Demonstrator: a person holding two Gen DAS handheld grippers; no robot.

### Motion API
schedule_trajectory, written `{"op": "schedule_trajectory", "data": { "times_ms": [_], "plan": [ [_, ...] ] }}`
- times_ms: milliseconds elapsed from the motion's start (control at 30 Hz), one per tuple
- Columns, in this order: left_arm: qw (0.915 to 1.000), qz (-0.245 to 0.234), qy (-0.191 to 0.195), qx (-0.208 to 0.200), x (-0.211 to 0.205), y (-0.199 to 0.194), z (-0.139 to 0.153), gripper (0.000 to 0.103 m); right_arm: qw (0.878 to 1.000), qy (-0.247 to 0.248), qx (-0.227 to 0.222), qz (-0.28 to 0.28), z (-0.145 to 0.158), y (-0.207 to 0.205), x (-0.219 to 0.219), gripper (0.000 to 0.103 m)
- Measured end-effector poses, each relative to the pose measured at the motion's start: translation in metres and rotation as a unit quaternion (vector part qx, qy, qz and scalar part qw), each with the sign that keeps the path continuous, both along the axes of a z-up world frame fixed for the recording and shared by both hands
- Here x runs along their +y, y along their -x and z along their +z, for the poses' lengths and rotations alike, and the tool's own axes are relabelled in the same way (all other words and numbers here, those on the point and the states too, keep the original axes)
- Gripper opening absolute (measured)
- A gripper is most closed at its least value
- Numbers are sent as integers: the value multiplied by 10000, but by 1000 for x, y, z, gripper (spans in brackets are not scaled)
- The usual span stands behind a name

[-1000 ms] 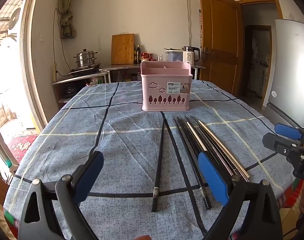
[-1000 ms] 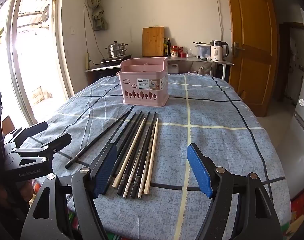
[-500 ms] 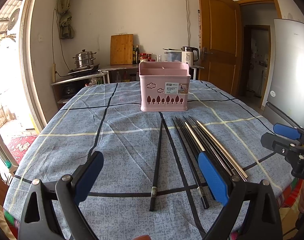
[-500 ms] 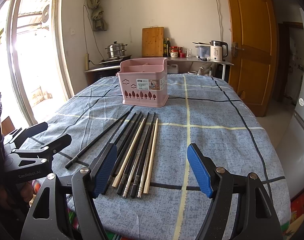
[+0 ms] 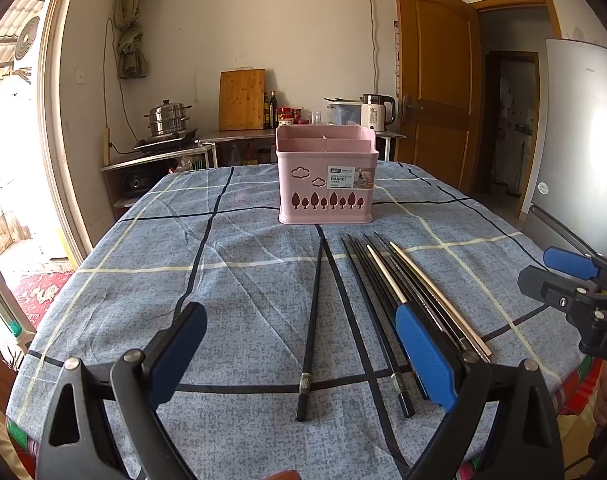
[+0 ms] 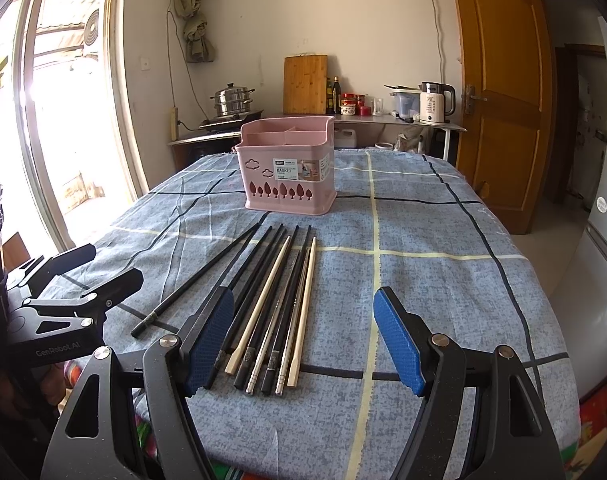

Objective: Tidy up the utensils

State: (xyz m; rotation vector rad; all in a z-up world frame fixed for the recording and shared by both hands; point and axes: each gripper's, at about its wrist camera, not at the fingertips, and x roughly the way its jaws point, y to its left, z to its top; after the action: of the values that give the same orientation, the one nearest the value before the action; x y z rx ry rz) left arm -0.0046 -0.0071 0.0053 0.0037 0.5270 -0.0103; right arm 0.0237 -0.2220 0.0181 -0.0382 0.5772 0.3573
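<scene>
A pink utensil basket [image 5: 326,178] [image 6: 289,168] with inner dividers stands at the far middle of the table. Several chopsticks [image 6: 279,300] [image 5: 407,292], black, silver and pale wood, lie side by side in front of it. One black chopstick [image 5: 313,320] [image 6: 199,280] lies apart to their left. My left gripper [image 5: 299,352] is open above the near table edge, with the lone chopstick between its fingers' line of sight. My right gripper [image 6: 303,336] is open, hovering over the near ends of the bundle. Neither holds anything.
The table carries a blue checked cloth [image 5: 143,280] [image 6: 443,280]. Behind it a counter holds a steamer pot [image 5: 168,118], a cutting board [image 5: 241,100] and a kettle [image 6: 435,102]. A wooden door [image 6: 503,92] and a fridge [image 5: 579,140] stand on the right.
The left wrist view has shifted slightly, so the basket and chopsticks sit a little further left. Both grippers stay open and the chopsticks lie unmoved.
</scene>
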Motion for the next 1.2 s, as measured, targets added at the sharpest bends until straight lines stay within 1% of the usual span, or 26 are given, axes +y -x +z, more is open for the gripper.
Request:
{"op": "schedule_trajectory", "data": {
  "times_ms": [1200],
  "plan": [
    [10000,-41,17,12,4,1,3,97,10000,9,7,14,-3,-1,2,73]
  ]
}}
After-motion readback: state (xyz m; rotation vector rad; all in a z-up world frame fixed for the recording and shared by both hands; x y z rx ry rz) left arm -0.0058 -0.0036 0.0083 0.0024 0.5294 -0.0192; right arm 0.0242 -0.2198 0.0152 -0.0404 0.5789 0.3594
